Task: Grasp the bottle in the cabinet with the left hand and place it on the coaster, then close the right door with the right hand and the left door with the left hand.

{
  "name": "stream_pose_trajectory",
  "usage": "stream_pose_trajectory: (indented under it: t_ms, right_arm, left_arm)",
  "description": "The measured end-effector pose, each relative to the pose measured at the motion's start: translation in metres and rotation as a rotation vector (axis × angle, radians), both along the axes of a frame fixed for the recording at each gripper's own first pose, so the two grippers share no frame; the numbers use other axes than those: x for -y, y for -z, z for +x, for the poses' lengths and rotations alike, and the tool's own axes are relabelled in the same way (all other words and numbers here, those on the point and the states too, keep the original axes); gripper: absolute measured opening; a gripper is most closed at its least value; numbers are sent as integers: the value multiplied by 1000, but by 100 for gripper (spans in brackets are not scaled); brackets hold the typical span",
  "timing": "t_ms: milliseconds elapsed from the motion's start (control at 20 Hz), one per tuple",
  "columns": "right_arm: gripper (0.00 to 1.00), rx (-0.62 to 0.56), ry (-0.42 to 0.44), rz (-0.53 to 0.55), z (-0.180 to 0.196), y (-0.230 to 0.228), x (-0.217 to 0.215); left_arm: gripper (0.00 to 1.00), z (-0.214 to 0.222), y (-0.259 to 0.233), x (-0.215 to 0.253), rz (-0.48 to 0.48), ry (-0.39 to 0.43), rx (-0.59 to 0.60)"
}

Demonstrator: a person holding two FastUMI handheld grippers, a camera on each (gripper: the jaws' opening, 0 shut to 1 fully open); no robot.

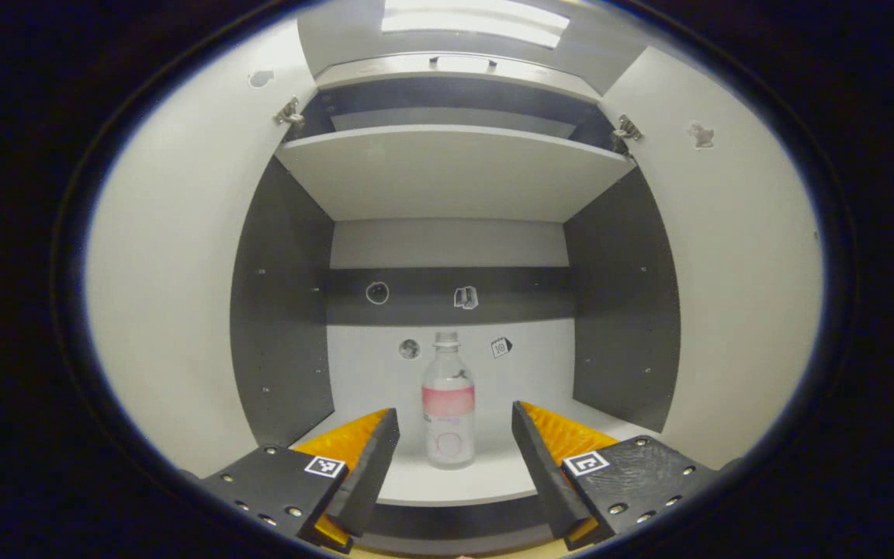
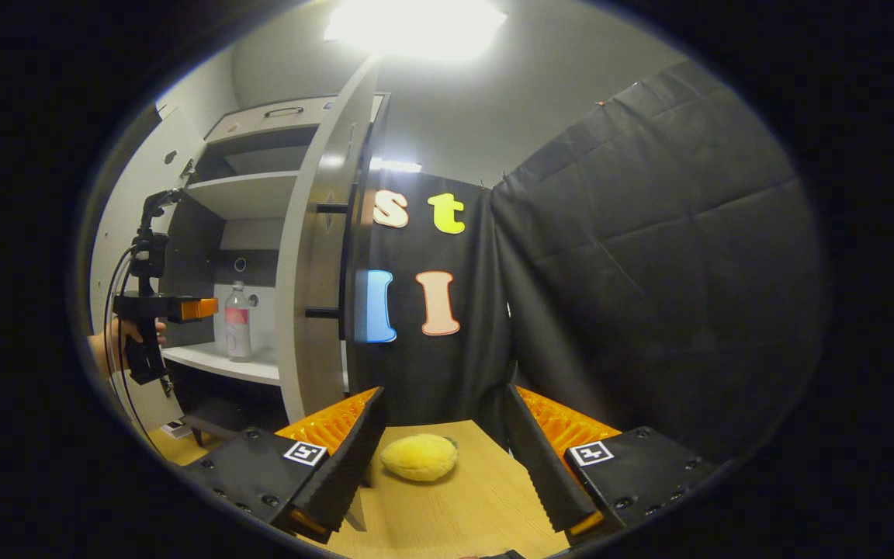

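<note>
Bottle, clear plastic, pink label band [image 1: 448, 405]: stands upright on the cabinet's white lower shelf [image 1: 493, 477], long axis vertical, cap up. We hold the left gripper [image 1: 455, 439] spread wide before it, nothing grasped; right gripper [image 2: 443, 435] likewise released above the wooden table [image 2: 447, 512]. Step, we judge: approach. Next: advance, straddle the body, clench.

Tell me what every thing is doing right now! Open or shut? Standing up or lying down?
Bottle: upright on the cabinet shelf, cap on, not held.
Left door: open.
Right door: open.
Left gripper: fingers open, either side of the bottle, not touching it.
Right gripper: fingers open, holding nothing, over the wooden table.
Yellow plush toy: lying on the table.
</note>
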State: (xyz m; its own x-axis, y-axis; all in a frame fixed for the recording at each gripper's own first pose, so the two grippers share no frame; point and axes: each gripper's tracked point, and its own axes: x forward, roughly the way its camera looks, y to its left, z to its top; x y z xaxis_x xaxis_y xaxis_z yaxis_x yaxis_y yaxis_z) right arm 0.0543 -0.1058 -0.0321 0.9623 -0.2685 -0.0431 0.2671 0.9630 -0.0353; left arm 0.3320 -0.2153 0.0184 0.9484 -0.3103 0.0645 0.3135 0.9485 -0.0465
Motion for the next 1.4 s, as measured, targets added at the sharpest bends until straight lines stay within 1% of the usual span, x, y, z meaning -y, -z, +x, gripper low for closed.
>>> stream_pose_trajectory:
  t_ms: [250, 500, 600, 650, 800, 900, 950, 1000, 1050, 1100, 1150, 1200, 1250, 1400]
  right_arm:
    - [98, -36, 43, 5, 12, 12, 2]
    - [98, -72, 85, 4, 11, 24, 5]
    - [98, -88, 98, -5, 9, 30, 8]
    - [96, -95, 102, -4, 9, 31, 8]
    - [98, -102, 93, -1, 11, 33, 5]
    - [97, -108, 86, -5, 10, 36, 4]
    - [98, -109, 83, -7, 9, 36, 3]
    - [98, -109, 79, -6, 8, 37, 3]
    - [98, -110, 75, -6, 8, 37, 3]
    - [98, -109, 72, -6, 8, 37, 4]
    - [97, -107, 65, -5, 8, 36, 3]
    - [98, -104, 61, -7, 7, 34, 2]
    - [98, -101, 54, -10, 5, 33, 1]
    - [97, -95, 28, -9, 0, 30, 1]
  left_arm:
    - [86, 41, 15, 7, 4, 24, -17]
    - [86, 82, 36, 17, 18, 37, -45]
    - [86, 93, 44, 21, 38, 43, -61]
    - [86, 99, 48, 23, 48, 43, -72]
    - [86, 116, 61, 33, 51, 56, -108]
    - [86, 123, 68, 34, 64, 47, -124]
    - [86, 124, 66, 33, 71, 38, -123]
    - [90, 126, 67, 33, 75, 31, -121]
    - [79, 124, 67, 32, 79, 23, -122]
    - [72, 122, 63, 30, 77, 17, -120]
    - [72, 118, 59, 26, 69, 12, -116]
    - [79, 114, 52, 23, 60, 7, -109]
    - [72, 109, 45, 18, 50, 0, -99]
    - [72, 80, 23, 2, 27, -8, -68]
